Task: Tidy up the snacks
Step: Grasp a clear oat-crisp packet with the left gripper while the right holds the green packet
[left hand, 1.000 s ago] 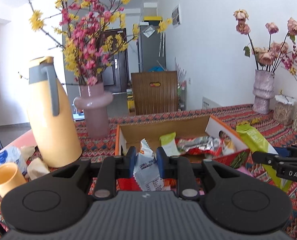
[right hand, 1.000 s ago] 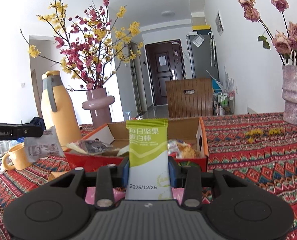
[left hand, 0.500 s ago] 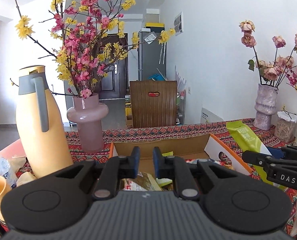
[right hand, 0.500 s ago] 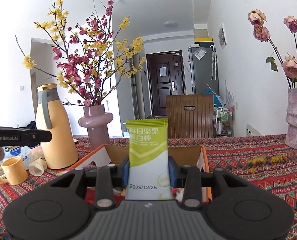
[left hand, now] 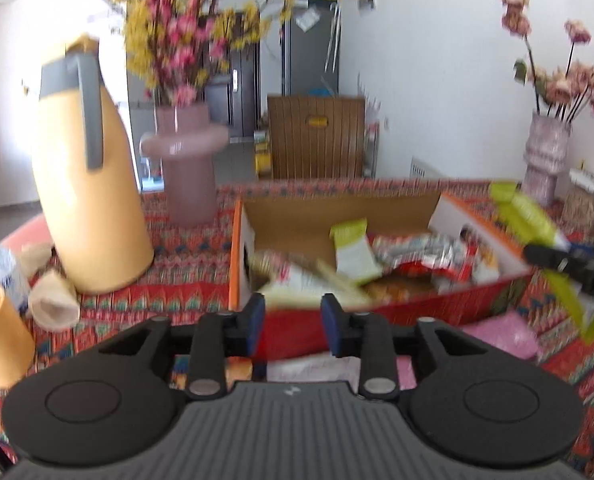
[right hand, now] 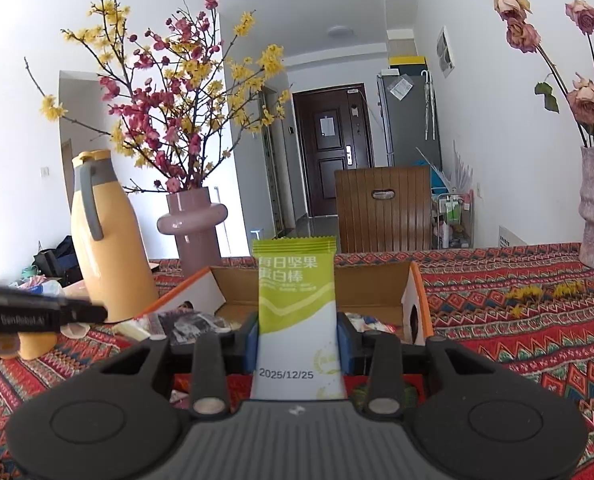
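Lime-green and white, the snack bar (right hand: 297,312) in my right gripper (right hand: 297,346) is a flat, glossy wrapper with crimped top edge, printed characters and a date near the bottom. It stands upright, clamped between the blue pads (right hand: 250,345), in front of the open box (right hand: 417,300). My left gripper (left hand: 293,324) is empty and its jaws are opening, nothing between them, hovering just before the box's red front wall. The box (left hand: 337,208) is plain brown cardboard inside, orange-edged, and holds crinkled foil and paper snack packets (left hand: 421,252) in a loose heap. It sits on a bench (right hand: 517,332) covered in a red woven-pattern cloth, near a smooth yellow jug (left hand: 85,200) and a pink vase (left hand: 189,168).
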### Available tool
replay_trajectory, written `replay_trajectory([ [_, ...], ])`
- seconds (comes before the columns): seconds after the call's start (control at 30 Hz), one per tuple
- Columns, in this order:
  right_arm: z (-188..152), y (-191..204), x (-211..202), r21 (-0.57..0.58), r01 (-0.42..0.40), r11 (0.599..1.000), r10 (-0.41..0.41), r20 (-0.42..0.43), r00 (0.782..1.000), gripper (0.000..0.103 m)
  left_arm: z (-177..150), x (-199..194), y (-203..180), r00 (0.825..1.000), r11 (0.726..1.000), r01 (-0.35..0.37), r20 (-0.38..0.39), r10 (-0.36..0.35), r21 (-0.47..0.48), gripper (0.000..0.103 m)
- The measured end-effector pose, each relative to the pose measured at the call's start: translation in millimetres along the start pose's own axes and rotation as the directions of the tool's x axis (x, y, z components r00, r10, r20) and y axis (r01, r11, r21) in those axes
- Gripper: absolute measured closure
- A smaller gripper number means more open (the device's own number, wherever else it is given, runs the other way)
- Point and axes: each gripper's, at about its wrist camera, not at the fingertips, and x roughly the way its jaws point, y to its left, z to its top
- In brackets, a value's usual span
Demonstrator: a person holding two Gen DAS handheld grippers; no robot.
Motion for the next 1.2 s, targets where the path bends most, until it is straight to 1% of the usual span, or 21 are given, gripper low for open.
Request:
replay_trajectory([
  [0.07, -2.7, -0.7, -3.4, -0.002, 0.004, 1.0, -0.004, -0.003, 1.0, 0.066, -10.2, 3.9, 4.2, 0.999, 1.0, -0.004, -0.043, 0.004, 0.0, 0.056],
  [0.13, -5.6, -2.0, -7.3, -0.001, 0.008, 1.0, -0.008, -0.004, 1.0, 0.066, -18.8, 8.1, 6.9, 0.996, 1.0, -0.014, -0.091, 0.014, 0.001, 0.048],
  [0.2, -7.8, -3.0, -9.9, 0.001, 0.011, 1.0, -0.011, -0.005, 1.0, 0.066, -26.8, 9.6, 6.2, 0.993, 1.0, -0.013, -0.121, 0.014, 0.01, 0.046],
  [0.23, -8.6, -3.5, -11.0, 0.003, 0.011, 1.0, -0.011, -0.004, 1.0, 0.066, -30.7, 10.7, 5.3, 0.99, 1.0, -0.014, -0.137, 0.016, 0.018, 0.041],
  [0.27, -8.9, -3.8, -11.9, 0.004, 0.011, 1.0, -0.011, -0.004, 1.0, 0.066, -34.2, 11.8, 2.9, 0.988, 0.999, -0.023, -0.154, 0.026, 0.027, 0.034],
  [0.3, -9.0, -3.7, -12.0, 0.005, 0.011, 1.0, -0.011, -0.004, 1.0, 0.066, -38.4, 12.2, 0.9, 0.985, 0.999, -0.035, -0.169, 0.041, 0.039, 0.033],
  [0.4, -10.1, -2.4, -14.1, 0.002, 0.007, 1.0, -0.007, -0.005, 1.0, 0.066, -48.7, 11.2, 0.0, 0.978, 0.998, -0.031, -0.204, 0.041, 0.05, 0.032],
  [0.47, -11.6, -2.2, -16.3, 0.001, 0.004, 1.0, -0.004, -0.005, 1.0, 0.066, -55.6, 11.8, 1.2, 0.972, 0.998, -0.04, -0.228, 0.049, 0.047, 0.029],
  [0.6, -14.1, -1.2, -18.3, -0.002, 0.002, 1.0, -0.002, -0.012, 1.0, 0.066, -64.7, 16.6, 3.0, 0.959, 0.999, -0.049, -0.279, 0.051, 0.013, 0.026],
  [0.67, -15.1, -0.2, -19.0, -0.003, 0.001, 1.0, -0.001, -0.014, 1.0, 0.066, -65.8, 19.1, 3.6, 0.953, 0.999, -0.051, -0.3, 0.045, -0.014, 0.02],
  [0.8, -16.9, 1.4, -22.7, -0.001, -0.001, 1.0, 0.001, -0.015, 1.0, 0.066, -67.0, 20.2, 0.8, 0.949, 0.998, -0.06, -0.312, 0.049, -0.026, 0.021],
  [0.87, -18.2, 0.9, -24.8, 0.001, 0.0, 1.0, 0.0, -0.018, 1.0, 0.066, -69.1, 20.7, -0.9, 0.947, 0.998, -0.064, -0.317, 0.054, -0.02, 0.031],
  [0.93, -19.4, 0.3, -26.7, 0.003, 0.001, 1.0, -0.001, -0.02, 1.0, 0.066, -70.3, 19.0, -1.9, 0.949, 0.998, -0.06, -0.31, 0.051, -0.02, 0.034],
  [1.03, -21.1, -0.9, -29.4, 0.007, 0.002, 1.0, -0.002, -0.022, 1.0, 0.066, -70.9, 14.8, -2.2, 0.951, 0.998, -0.057, -0.307, 0.047, -0.024, 0.048],
  [1.17, -20.9, 0.3, -32.8, 0.009, 0.001, 1.0, 0.0, -0.02, 1.0, 0.066, -70.1, 6.5, -1.1, 0.957, 0.998, -0.05, -0.287, 0.04, -0.028, 0.054],
  [1.2, -20.9, 0.8, -33.8, 0.008, 0.0, 1.0, 0.0, -0.019, 1.0, 0.066, -69.7, 4.4, -1.0, 0.958, 0.998, -0.046, -0.283, 0.036, -0.03, 0.054],
])
